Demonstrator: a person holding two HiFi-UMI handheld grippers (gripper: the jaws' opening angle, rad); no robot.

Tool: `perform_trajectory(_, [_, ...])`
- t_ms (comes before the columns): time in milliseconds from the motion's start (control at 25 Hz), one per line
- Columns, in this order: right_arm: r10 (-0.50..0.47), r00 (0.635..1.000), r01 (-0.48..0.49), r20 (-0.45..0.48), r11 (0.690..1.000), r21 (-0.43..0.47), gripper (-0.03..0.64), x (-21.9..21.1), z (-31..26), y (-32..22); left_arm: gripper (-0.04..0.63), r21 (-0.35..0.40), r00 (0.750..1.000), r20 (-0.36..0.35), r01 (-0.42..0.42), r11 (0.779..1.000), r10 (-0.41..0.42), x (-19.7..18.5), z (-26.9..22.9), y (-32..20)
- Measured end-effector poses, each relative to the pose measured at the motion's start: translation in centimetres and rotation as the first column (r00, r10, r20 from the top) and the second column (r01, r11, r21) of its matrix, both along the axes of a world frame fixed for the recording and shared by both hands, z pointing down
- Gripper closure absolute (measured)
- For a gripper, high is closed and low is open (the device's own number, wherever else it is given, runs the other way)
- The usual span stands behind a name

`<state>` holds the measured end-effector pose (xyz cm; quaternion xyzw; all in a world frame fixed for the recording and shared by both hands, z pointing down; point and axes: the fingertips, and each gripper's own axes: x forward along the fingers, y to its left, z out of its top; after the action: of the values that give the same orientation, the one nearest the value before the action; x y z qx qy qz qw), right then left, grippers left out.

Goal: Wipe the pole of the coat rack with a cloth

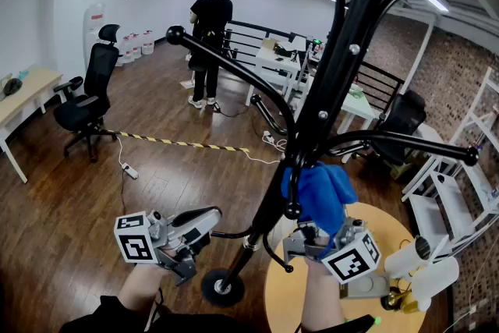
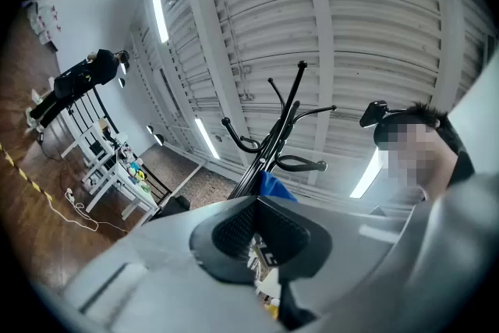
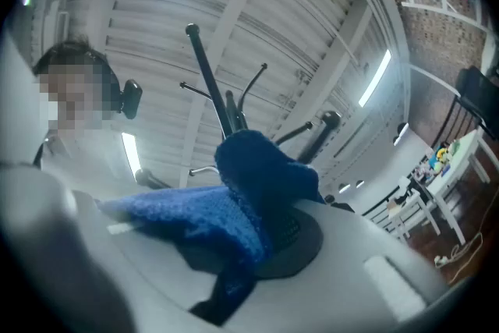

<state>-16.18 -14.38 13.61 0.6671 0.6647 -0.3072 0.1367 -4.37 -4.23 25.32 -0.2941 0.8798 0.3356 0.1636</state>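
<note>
Dark wooden floor [image 1: 156, 168] runs back to white desks and a standing person, with a round yellow table [image 1: 398, 234] at the lower right. Up through the middle of the head view rises the coat rack's black pole [image 1: 327, 101], standing on a round base [image 1: 222, 288].

The right gripper [image 1: 306, 230] is clamped on a bunched blue cloth [image 1: 321, 191], which sits just beside the pole where the lower hooks branch off. Whether it presses on the metal I cannot tell. The left gripper [image 1: 209, 216] is low down near the pole, just above the base. Its jaws are closed with nothing between them, and it holds nothing steady.

As I judge it, two things could go wrong. The loose folds could catch on a curved hook as the cloth slides and pull out of the jaws. A hard sideways rub could also rock or tip the rack, since nothing braces the pole.
</note>
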Motion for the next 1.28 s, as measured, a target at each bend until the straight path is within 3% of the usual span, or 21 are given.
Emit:
perform_trajectory(280, [0.099,0.989,-0.086,0.111,0.990,-0.111,0.600,1.6,-7.8,-2.8,0.592,0.009,0.999,0.027,0.022,1.000,-0.022,1.5,-0.6,0.9])
perform_trajectory(480, [0.126,0.981,-0.106,0.145,0.985,-0.136,0.601,2.6,-10.2,-5.7,0.592,-0.003,0.999,0.049,-0.007,1.000,0.008,0.6,-1.1,0.9])
perform_trajectory(720, [0.246,0.950,-0.189,0.190,0.942,-0.276,0.601,3.9,-14.4,-13.3,0.592,-0.020,0.997,0.056,-0.060,0.998,0.061,-0.9,-2.0,0.0])
perform_trajectory(800, [0.291,0.934,-0.229,0.208,0.933,-0.278,0.601,4.2,-15.3,-14.6,0.592,-0.022,0.996,0.060,-0.069,0.997,0.070,-1.0,-2.2,-0.2])
perform_trajectory(1080, [0.316,0.928,-0.251,0.195,0.921,-0.298,0.601,4.1,-15.0,-14.4,0.592,-0.020,0.994,0.063,-0.086,0.996,0.087,-0.7,-1.8,-1.0])
perform_trajectory(1200, [0.347,0.919,-0.298,0.186,0.922,-0.247,0.601,2.9,-14.0,-12.2,0.592,-0.007,0.996,0.060,-0.068,0.998,0.068,-0.1,-1.6,-0.6])
perform_trajectory(1280, [0.321,0.932,-0.291,0.171,0.940,-0.175,0.601,1.8,-12.5,-9.3,0.592,0.005,0.997,0.057,-0.051,0.999,0.051,0.4,-1.3,0.1])
